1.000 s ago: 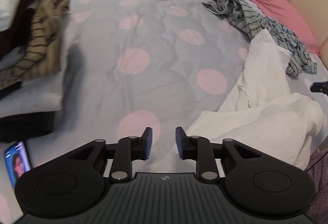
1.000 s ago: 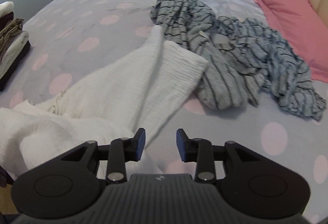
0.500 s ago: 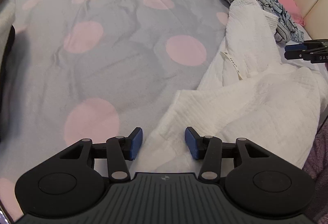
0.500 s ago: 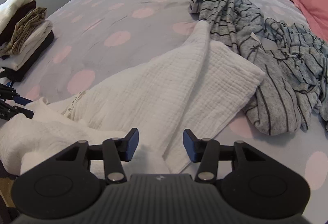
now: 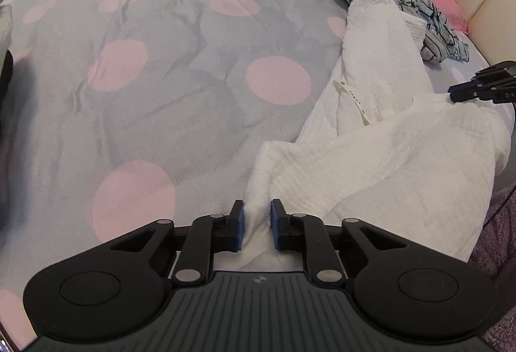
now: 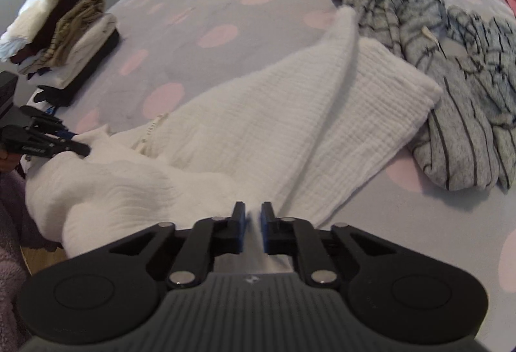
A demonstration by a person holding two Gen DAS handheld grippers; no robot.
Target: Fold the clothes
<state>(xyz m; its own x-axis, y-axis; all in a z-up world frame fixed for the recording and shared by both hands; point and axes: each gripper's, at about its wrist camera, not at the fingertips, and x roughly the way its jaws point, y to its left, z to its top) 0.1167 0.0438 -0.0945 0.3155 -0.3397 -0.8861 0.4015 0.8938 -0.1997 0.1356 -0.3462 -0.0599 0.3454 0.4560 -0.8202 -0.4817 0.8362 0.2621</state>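
Underneath, grey bedspread [image 5: 180,68] with pink dots, folded pile [image 6: 61,29] at its left edge; left gripper [image 5: 256,224] and right gripper [image 6: 253,228] each pinch the white garment [image 6: 258,126] at the near edge.

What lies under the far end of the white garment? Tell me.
The white garment mostly rests on the grey bedspread with pink dots. Its far right corner touches the striped grey clothes; whether it overlaps them, or covers anything else, cannot be seen.
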